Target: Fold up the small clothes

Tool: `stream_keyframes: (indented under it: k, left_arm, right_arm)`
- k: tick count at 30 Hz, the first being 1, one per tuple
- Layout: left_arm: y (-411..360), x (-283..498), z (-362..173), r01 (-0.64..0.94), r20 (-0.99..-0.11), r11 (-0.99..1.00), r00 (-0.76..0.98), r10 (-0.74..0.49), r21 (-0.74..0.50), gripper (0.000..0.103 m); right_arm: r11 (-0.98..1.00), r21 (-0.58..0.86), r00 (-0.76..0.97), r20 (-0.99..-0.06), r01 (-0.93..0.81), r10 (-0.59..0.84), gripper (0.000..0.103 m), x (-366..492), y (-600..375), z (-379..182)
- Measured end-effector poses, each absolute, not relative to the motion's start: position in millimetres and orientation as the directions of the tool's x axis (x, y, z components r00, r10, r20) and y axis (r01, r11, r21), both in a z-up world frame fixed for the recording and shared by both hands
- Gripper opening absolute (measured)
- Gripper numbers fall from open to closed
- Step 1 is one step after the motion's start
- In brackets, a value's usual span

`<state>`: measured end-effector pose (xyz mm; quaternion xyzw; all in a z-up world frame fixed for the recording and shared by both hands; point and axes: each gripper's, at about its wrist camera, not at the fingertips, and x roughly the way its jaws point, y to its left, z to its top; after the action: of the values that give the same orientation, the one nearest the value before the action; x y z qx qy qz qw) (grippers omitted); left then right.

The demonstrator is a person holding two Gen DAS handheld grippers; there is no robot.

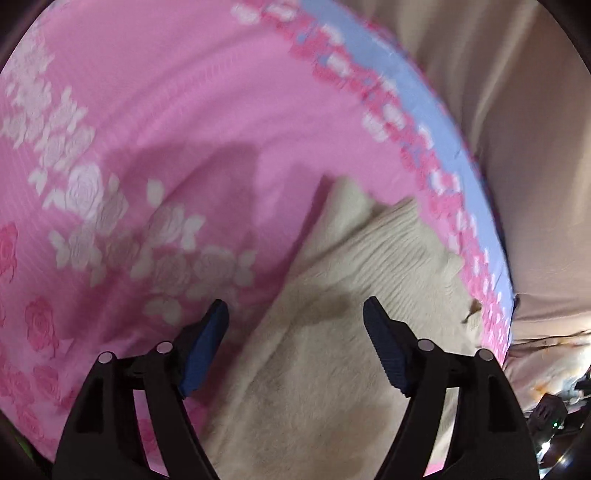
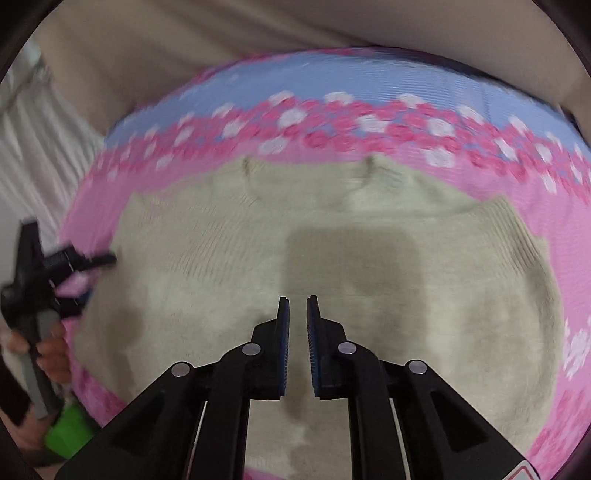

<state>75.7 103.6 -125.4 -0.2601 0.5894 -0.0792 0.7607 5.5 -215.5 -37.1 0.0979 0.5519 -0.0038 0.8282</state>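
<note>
The sweater (image 2: 332, 266), a cream knit, is lying spread flat on a pink flowered sheet (image 2: 576, 236), its neckline toward the sheet's blue band (image 2: 332, 81). The right gripper (image 2: 297, 306) is hanging over the middle of the sweater with its blue pads nearly together, a narrow gap showing between them and nothing caught in it; its shadow is falling on the knit just beyond the tips. The left gripper (image 1: 295, 310) is hovering over the sweater's left edge with its fingers spread wide apart and holding nothing, one tip over the knit and the other over the sheet beside it. In the right wrist view the left gripper (image 2: 92, 275) is showing at the sweater's left side, gripped by a hand (image 2: 44, 350) low beside the sheet. Beyond the blue band, past the sweater's neckline, beige fabric (image 2: 258, 29) is lying in folds. Both views are blurring slightly.
</note>
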Motion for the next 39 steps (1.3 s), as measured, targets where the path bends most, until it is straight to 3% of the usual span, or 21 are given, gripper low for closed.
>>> stream_keyframes:
  k: [1,2,3,8,11,16,19,22,25,27,31,32,33,35,36,39]
  left_arm:
    - [101.5,77.2,-125.2,-0.179,-0.86,0.858,0.288,-0.422,-0.481,0.061]
    - [100.1,78.5,-125.5,-0.173,-0.85,0.848,0.283,-0.445,-0.501,0.028]
    - [99.1,81.1,-129.9,-0.175,-0.82,0.808,0.243,-0.519,-0.563,0.014]
    - [101.9,72.2,-100.9,-0.204,-0.69,0.661,0.277,-0.669,-0.722,0.012]
    - [81.1,60.4,-59.4,-0.125,-0.6,0.591,0.279,-0.749,-0.797,0.012]
    - [8.4,39.9,-2.6,0.046,-0.526,0.548,0.225,-0.82,-0.835,0.012]
    - [-50.2,25.5,13.0,0.126,-0.521,0.54,0.153,-0.84,-0.832,0.012]
    - [-101.3,11.0,7.8,0.167,-0.564,0.572,0.096,-0.82,-0.803,0.012]
    - [-157.5,3.3,-12.0,0.19,-0.637,0.638,0.073,-0.768,-0.747,0.012]
    - [-185.1,-6.9,-26.9,0.204,-0.673,0.673,0.082,-0.735,-0.711,0.02]
    - [-196.4,-25.5,-34.5,0.201,-0.683,0.689,0.11,-0.722,-0.696,0.029]
    - [-191.6,-28.8,-27.6,0.221,-0.669,0.677,0.121,-0.733,-0.702,0.044]
    - [-182.1,-34.6,-16.6,0.254,-0.653,0.665,0.14,-0.744,-0.703,0.058]
    - [-153.5,-41.9,4.3,0.304,-0.636,0.672,0.22,-0.74,-0.676,0.072]
    - [-143.9,-42.3,10.4,0.315,-0.639,0.687,0.254,-0.726,-0.655,0.078]
    - [-97.4,-42.4,15.9,0.314,-0.675,0.762,0.352,-0.648,-0.567,0.08]
  right_arm:
    - [0.986,0.133,0.346,-0.934,0.097,0.092,0.01,14.2,-209.1,-44.7]
    - [0.989,0.116,0.307,-0.948,0.096,0.081,0.01,22.4,-209.0,-55.0]
    - [0.99,0.099,0.262,-0.963,0.098,0.07,0.01,28.7,-208.0,-67.4]
    - [0.991,0.104,0.236,-0.968,0.085,0.082,0.01,33.6,-209.2,-71.2]
    - [0.988,0.133,0.221,-0.969,0.083,0.111,0.01,38.0,-213.1,-72.2]
    - [0.964,0.243,0.218,-0.952,0.11,0.215,0.009,39.6,-231.6,-74.6]
    - [0.907,0.392,0.247,-0.904,0.156,0.348,0.008,35.3,-256.3,-80.3]
    - [0.787,0.582,0.327,-0.798,0.204,0.506,0.006,18.6,-294.6,-85.6]
    - [0.719,0.642,0.441,-0.744,0.267,0.502,0.013,-20.8,-344.5,-77.3]
    - [0.698,0.646,0.484,-0.738,0.307,0.47,0.024,-51.7,-377.8,-75.1]
    - [0.661,0.648,0.557,-0.73,0.378,0.396,0.028,-119.9,-432.7,-64.3]
    - [0.659,0.647,0.572,-0.727,0.384,0.38,0.038,-131.0,-438.5,-58.6]
    - [0.656,0.647,0.586,-0.723,0.388,0.366,0.055,-140.3,-443.3,-52.2]
    - [0.645,0.66,0.617,-0.704,0.386,0.352,0.073,-151.6,-442.0,-40.9]
    - [0.636,0.671,0.626,-0.694,0.382,0.356,0.076,-150.8,-439.6,-39.3]
    - [0.58,0.729,0.638,-0.649,0.363,0.416,0.076,-139.3,-432.2,-44.4]
